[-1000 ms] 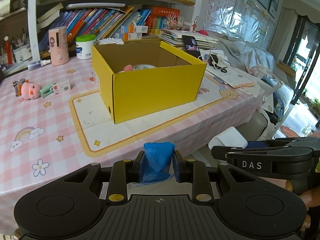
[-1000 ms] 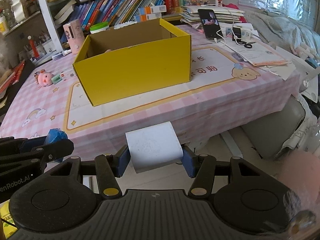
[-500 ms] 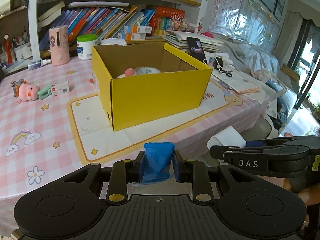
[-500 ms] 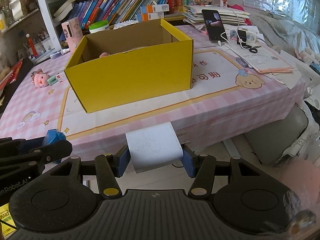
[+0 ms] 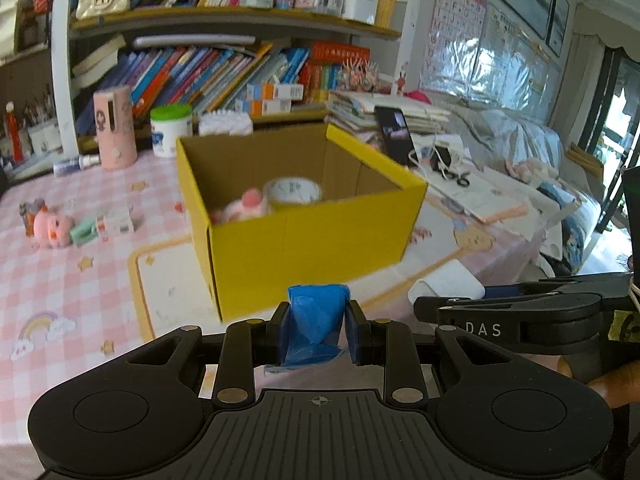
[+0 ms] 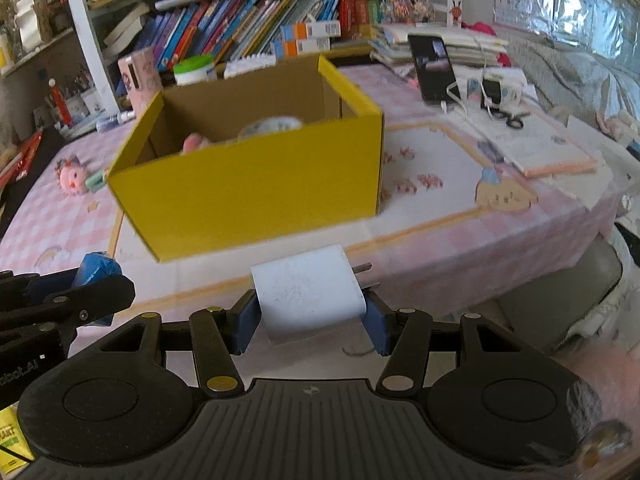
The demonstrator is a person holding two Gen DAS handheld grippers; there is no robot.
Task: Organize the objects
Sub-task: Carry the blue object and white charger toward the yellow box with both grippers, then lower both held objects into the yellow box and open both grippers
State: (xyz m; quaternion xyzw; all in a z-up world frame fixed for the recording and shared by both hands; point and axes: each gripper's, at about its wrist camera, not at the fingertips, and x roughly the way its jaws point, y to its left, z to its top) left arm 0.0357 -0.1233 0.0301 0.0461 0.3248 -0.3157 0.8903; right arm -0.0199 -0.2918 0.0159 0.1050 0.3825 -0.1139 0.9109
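An open yellow cardboard box (image 5: 304,236) (image 6: 256,192) stands on the pink checked table, with a roll of tape (image 5: 294,190) and a pink toy (image 5: 246,208) inside. My left gripper (image 5: 318,326) is shut on a crumpled blue wad (image 5: 316,318), just short of the box's near wall. My right gripper (image 6: 310,312) is shut on a white plug adapter (image 6: 308,296) whose metal prongs stick out to the right. It hangs over the table's front edge, beside the left gripper (image 6: 60,300). In the left wrist view the right gripper (image 5: 520,312) shows with the white adapter (image 5: 446,286).
A pink pig toy (image 5: 52,228) and small boxes (image 5: 116,222) lie left of the box. A pink cylinder (image 5: 114,132), a green-lidded tub (image 5: 171,130) and a bookshelf stand behind. A phone (image 6: 434,68), cables, scissors (image 6: 514,118) and papers lie to the right.
Both grippers have moved toward the table and the yellow box, which now looks larger and closer. The tape roll inside the box has come into view. Both grips are unchanged.
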